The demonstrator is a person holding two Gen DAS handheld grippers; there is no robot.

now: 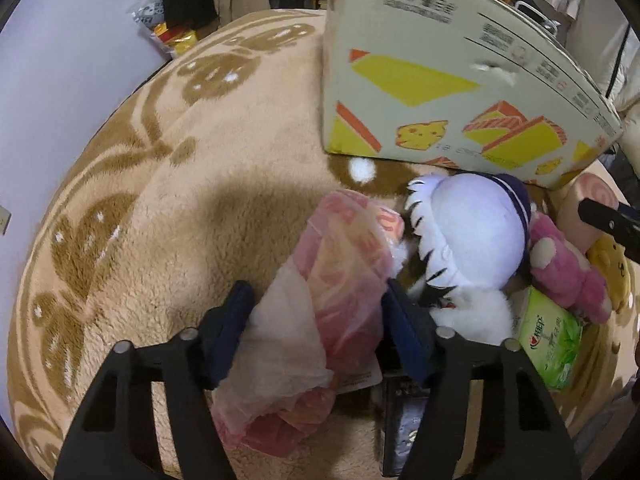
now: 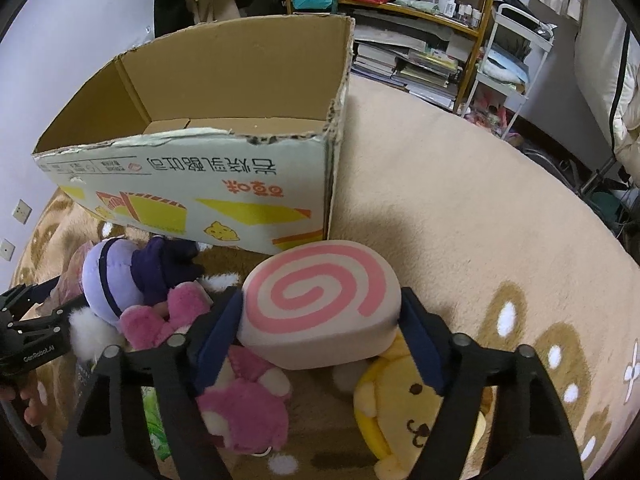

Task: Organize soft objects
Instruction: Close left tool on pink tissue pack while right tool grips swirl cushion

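My left gripper (image 1: pixel 316 308) is shut on a pink plastic-wrapped soft bundle (image 1: pixel 340 264) that lies on the beige carpet. My right gripper (image 2: pixel 322 320) is shut on a pink swirl-roll cushion (image 2: pixel 320 300), held just above the plush pile. An open cardboard box (image 2: pixel 192 92) stands behind the pile, and its printed side shows in the left wrist view (image 1: pixel 440 80). A white-and-lavender doll (image 1: pixel 472 232), a pink plush (image 2: pixel 248 392) and a yellow plush (image 2: pixel 412 408) lie between the grippers.
A green tissue pack (image 1: pixel 548 340) and a dark flat packet (image 1: pixel 400 424) lie by the plush toys. A shelf of books and bottles (image 2: pixel 420 40) stands behind the round carpet (image 2: pixel 460 200). Snack bags (image 1: pixel 168 32) lie by the wall.
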